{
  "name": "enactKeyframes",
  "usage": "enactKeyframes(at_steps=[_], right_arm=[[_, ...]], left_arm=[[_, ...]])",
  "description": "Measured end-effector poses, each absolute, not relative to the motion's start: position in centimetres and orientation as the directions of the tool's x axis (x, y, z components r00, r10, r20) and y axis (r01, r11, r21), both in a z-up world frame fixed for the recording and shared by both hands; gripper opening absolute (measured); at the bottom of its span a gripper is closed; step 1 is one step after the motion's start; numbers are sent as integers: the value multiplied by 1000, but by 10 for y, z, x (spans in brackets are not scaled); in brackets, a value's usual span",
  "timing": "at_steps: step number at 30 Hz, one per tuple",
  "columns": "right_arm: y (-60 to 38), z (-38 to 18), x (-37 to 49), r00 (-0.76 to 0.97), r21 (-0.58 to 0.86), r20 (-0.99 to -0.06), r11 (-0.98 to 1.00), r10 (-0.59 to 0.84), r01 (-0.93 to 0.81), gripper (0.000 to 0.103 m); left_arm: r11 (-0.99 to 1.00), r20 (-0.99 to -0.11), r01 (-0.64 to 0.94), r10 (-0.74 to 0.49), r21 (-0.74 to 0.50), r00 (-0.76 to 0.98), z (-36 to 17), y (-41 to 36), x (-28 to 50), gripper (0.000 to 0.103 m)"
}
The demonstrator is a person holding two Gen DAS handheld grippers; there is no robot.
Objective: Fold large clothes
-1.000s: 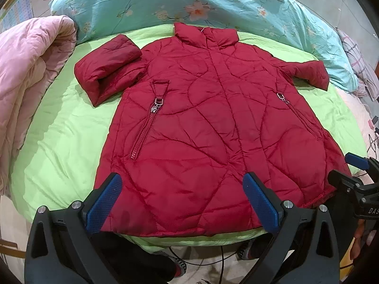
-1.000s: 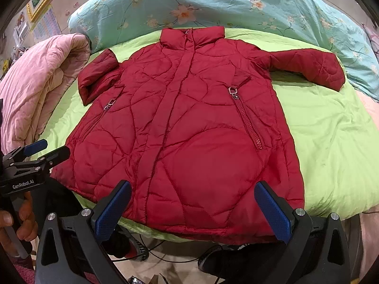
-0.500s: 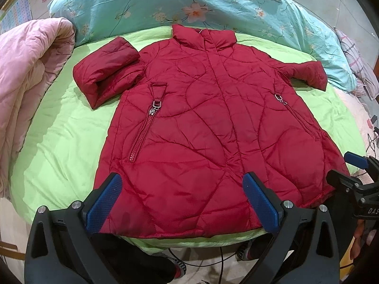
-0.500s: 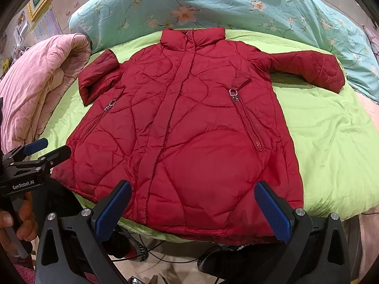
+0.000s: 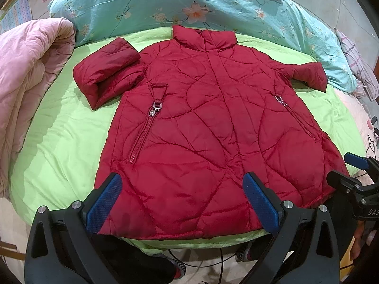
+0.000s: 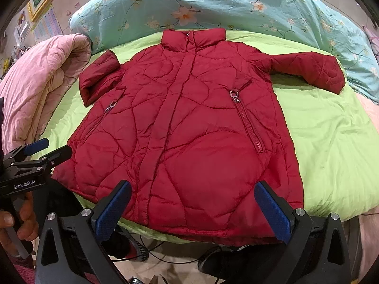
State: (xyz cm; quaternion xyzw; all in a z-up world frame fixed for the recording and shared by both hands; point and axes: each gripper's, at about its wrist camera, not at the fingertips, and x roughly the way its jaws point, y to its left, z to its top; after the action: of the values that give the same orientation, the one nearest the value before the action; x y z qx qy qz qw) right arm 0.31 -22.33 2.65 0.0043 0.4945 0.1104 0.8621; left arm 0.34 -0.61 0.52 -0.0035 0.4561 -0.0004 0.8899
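Observation:
A red quilted jacket lies front up and spread flat on a lime green sheet, collar at the far side, hem at the near bed edge. Its left sleeve is doubled back on itself; the right sleeve stretches out sideways. My left gripper hovers open above the hem, nothing between its blue pads. My right gripper is likewise open over the hem, holding nothing. Each gripper shows at the edge of the other's view, held by a hand.
A pink quilt is bunched along the left side of the bed. A turquoise floral duvet lies behind the collar. Cables and shoes sit on the floor below the near bed edge.
Both views have shifted very slightly; the jacket sits a touch lower in the left wrist frame. The jacket itself and both open grippers are unchanged.

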Motion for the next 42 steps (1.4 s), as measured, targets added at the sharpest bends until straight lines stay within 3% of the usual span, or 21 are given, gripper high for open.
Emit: enactKeyframes(at_steps=[26,33,42], right_arm=[[-223,29,7,541,87,-821,977,181,-195,103],[-224,27,11,544,124,-812,973,211,-193,103],[-231,24,22,537,121,-819,976,200,-179,103]], left_arm=[[999,-809,6,-41,-46,587,6,-4,12,102],[1000,-847,3,11,14,531,0,-5,18,102],[999,-848,5,-37,-41,529,-10,0,27,102]])
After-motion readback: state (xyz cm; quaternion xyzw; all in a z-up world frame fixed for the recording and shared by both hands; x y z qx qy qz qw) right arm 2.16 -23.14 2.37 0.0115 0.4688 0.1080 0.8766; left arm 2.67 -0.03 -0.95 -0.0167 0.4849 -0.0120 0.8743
